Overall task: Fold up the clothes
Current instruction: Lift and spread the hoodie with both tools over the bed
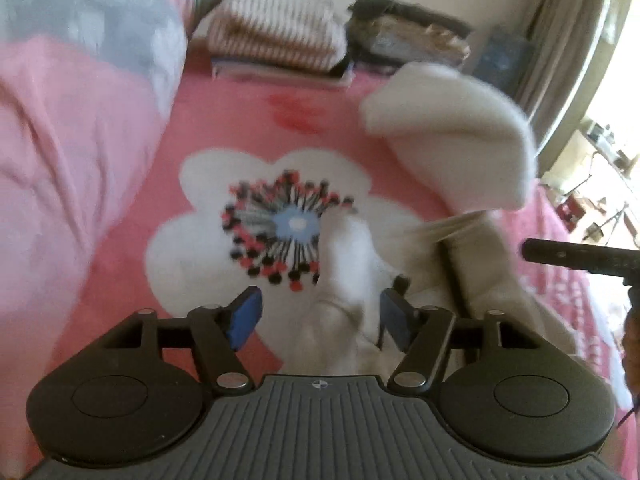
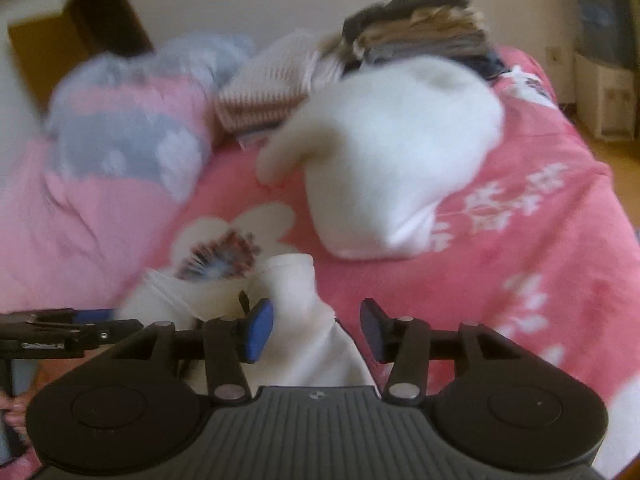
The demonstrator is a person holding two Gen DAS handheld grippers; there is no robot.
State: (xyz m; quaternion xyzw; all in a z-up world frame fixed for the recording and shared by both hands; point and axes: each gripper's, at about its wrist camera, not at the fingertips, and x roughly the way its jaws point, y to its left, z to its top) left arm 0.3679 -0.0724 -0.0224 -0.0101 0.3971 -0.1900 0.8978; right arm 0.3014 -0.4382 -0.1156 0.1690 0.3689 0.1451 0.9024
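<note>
Both my left claw (image 1: 318,316) and right claw (image 2: 318,328) stood released, white garment (image 2: 304,320) lying loose between their pads on the pink bed (image 2: 500,280).

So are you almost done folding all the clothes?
Partly. Done: folded stacks, a striped pile and a dark pile, sit at the far end of the bed. In hand: nothing; the left gripper and right gripper are open around the white garment. Left: that garment lies rumpled.
</note>
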